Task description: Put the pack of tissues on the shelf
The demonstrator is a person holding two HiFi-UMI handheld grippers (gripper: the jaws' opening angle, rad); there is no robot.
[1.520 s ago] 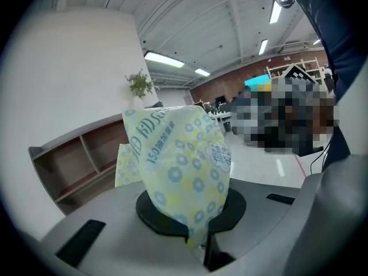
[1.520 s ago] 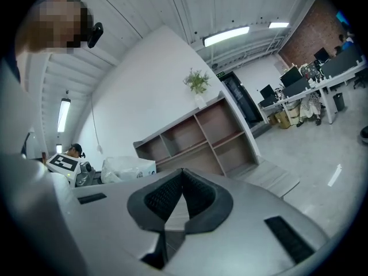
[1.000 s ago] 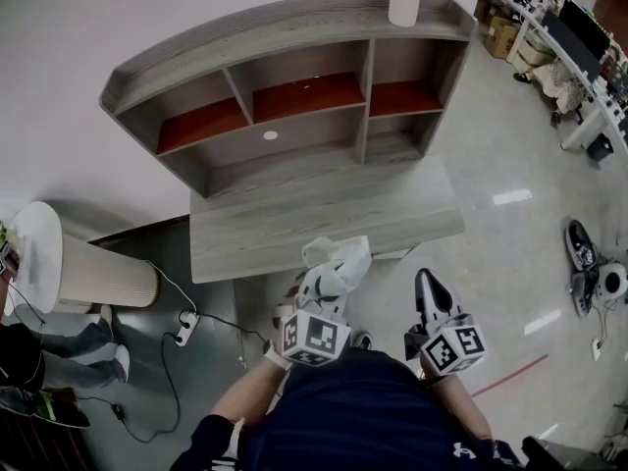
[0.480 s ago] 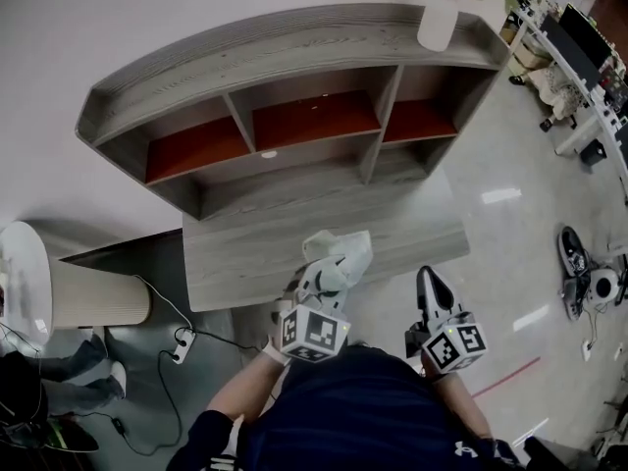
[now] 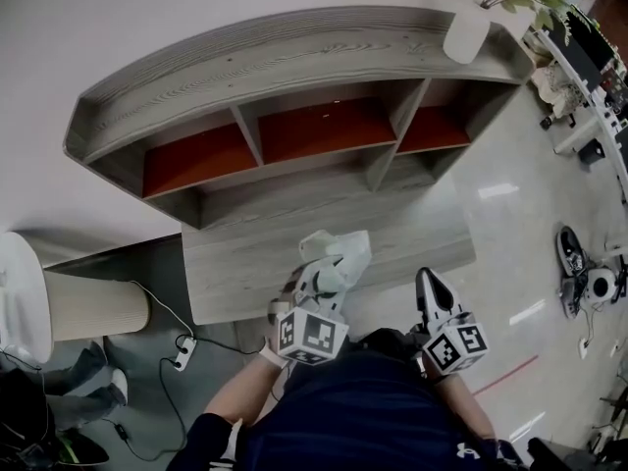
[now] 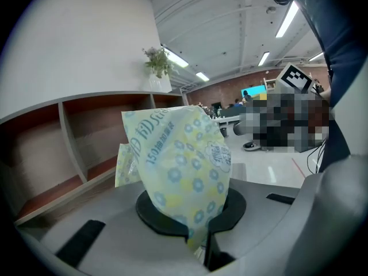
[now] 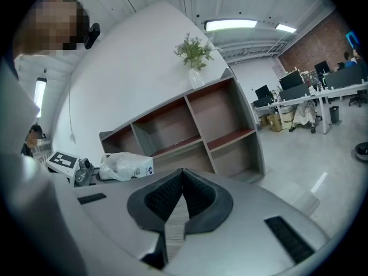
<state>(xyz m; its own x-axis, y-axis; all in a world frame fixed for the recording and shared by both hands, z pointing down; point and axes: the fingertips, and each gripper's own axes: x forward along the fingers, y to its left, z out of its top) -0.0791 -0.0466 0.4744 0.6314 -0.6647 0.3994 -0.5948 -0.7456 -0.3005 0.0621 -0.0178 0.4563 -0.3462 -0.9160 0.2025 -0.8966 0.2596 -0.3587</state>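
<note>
My left claw (image 5: 319, 281) is clamped narrow on a bottom corner of the pack of tissues (image 5: 339, 251). In the left gripper view the pale, flower-printed wrapper stands up from between the jaws. The pack is off the shelf (image 5: 294, 57), held in the air. In the head view it shows over the near edge of the grey tabletop (image 5: 245, 268) that juts out below the shelf.

The shelf stands at 12 o'clock from both claws, with three red-floored compartments side by side under its wide top board. A white vase (image 5: 466, 32) with a green plant sits on that board at about 1 o'clock.

My right claw (image 5: 429, 285) is at 3 o'clock of the left one. Its jaws are pressed together at the tips with nothing between them, and it points toward the tabletop's right end. A dark shoe (image 5: 574, 248) lies on the floor further out at 3 o'clock.
</note>
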